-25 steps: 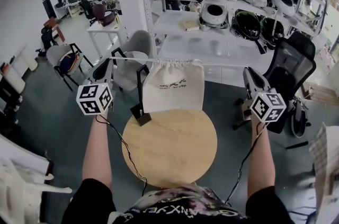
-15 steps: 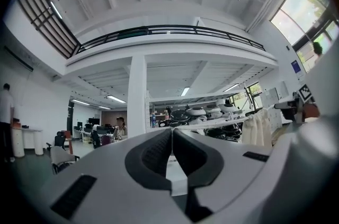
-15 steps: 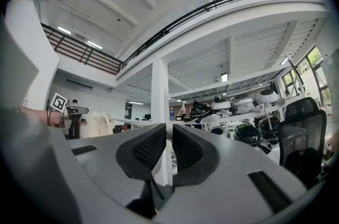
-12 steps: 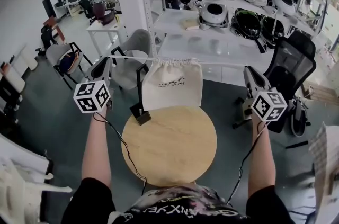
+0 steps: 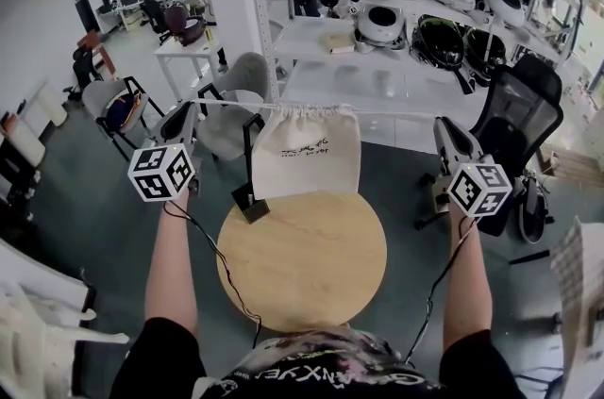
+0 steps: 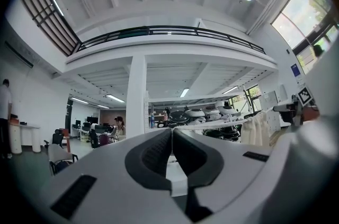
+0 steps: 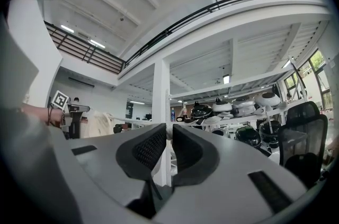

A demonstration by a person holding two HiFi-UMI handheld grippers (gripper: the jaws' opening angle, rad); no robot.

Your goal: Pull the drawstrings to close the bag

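Drawstring bag [image 5: 307, 152] hung in mid-air between the two tools, over the far rim of the round wooden table [image 5: 302, 274] and just beside a black angled stand [image 5: 253, 209]; whether it touched that stand I could not tell. Over the last second almost nothing had shifted. Both hands kept their places, the line stayed taut and level, and only the marker cube on the left gripper [image 5: 193, 108] had rolled a touch. I took that to mean the pull had run out: the mouth looked gathered about as far as it would go, and the closing was all but finished. The cloth was cream and matt like cotton, flat and squarish below, puckered into tight pleats at the neck, with a small dark print. The right gripper [image 5: 441, 124], like its partner, was a smooth grey plastic shell with black ribbed pads. Each had its jaws pinched together on a cord end, the left drawstring [image 5: 231, 105] and the right drawstring [image 5: 401, 115]. Both were thin white cords running straight from the neck to the tips.
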